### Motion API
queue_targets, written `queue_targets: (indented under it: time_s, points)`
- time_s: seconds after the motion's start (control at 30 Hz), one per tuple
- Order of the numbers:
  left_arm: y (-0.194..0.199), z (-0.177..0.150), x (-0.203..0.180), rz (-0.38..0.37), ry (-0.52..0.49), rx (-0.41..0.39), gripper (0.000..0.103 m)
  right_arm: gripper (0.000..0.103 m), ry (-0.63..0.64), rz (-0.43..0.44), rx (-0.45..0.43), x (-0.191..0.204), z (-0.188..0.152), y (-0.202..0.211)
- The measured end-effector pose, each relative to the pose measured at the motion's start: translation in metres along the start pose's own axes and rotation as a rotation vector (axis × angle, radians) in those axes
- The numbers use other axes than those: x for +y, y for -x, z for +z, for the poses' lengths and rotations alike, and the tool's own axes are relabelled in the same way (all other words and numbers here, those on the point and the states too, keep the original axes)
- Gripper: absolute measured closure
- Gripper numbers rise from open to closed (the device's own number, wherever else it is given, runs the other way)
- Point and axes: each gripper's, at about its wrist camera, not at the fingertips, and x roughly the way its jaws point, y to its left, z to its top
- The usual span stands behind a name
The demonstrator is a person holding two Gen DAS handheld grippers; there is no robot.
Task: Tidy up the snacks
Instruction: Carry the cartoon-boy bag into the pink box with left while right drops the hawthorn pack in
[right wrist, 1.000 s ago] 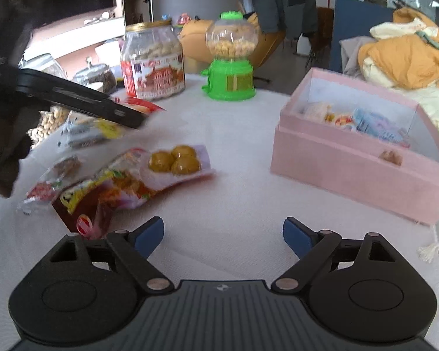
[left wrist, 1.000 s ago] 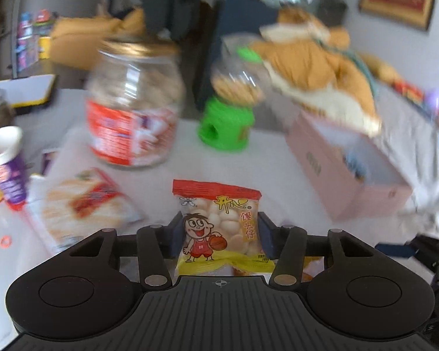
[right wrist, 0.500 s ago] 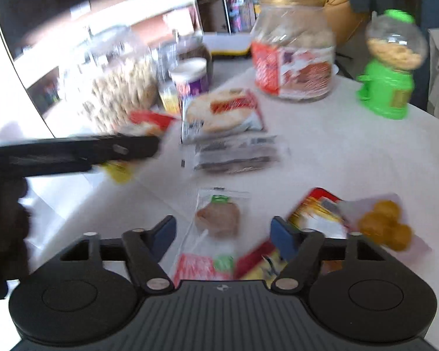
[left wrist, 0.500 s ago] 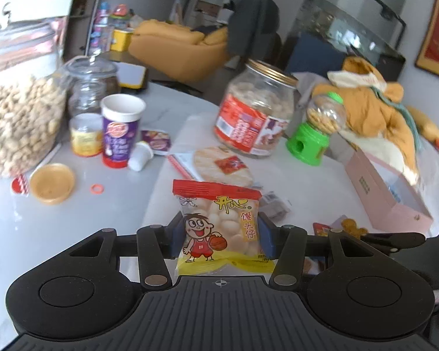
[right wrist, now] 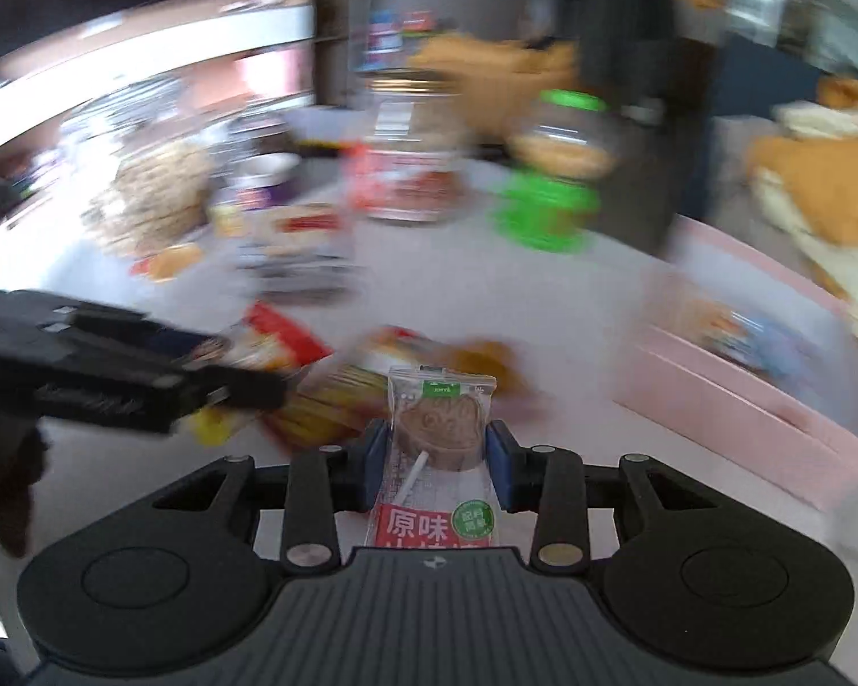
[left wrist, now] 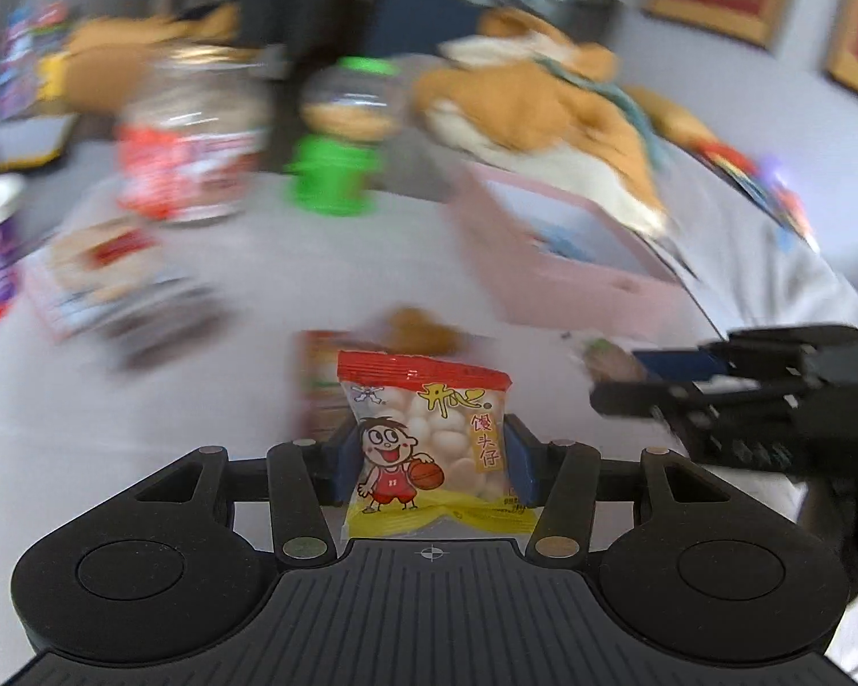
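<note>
Blue fingers [left wrist: 346, 466] of the left gripper [left wrist: 426, 466] are pressed against both sides of a small snack packet [left wrist: 426, 440], which is held upright between them. A cartoon boy with a basketball, a red top band and yellow Chinese characters are printed on it.

Only in the right wrist view is the right gripper [right wrist: 437, 469] seen clamped on a lollipop packet [right wrist: 437, 457]; a brown disc on a white stick is visible through the wrapper, and "原味" is read on its red lower label.

Loose snack packets [right wrist: 337, 394] are seen blurred on the white table [right wrist: 572, 320] just beyond. A pink box [right wrist: 732, 400] is shown at two o'clock, its contents visible only from the right wrist. A green dispenser [left wrist: 332, 171] at twelve o'clock and a red-labelled jar [left wrist: 186, 154] at eleven o'clock are seen farthest off, their writing blurred beyond reading.
</note>
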Motion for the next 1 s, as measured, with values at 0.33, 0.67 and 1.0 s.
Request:
queue_targets:
  time_s: [0.33,0.67,1.0]
  points:
    - [-0.049,0.027,-0.104,-0.117,-0.165,0.055,0.047,0.065,-0.282,-0.14,-0.03,-0.112,-0.085,0.044]
    - [-0.145,0.156,-0.104,-0.19,0.054,-0.116,0.046,0.064,-0.325,-0.13,-0.138,-0.127,-0.11,0.048]
    - [-0.173,0.142,-0.082,-0.202,0.051,-0.066,0.046,0.064,-0.367,-0.144,-0.114,-0.151,-0.122,0.047]
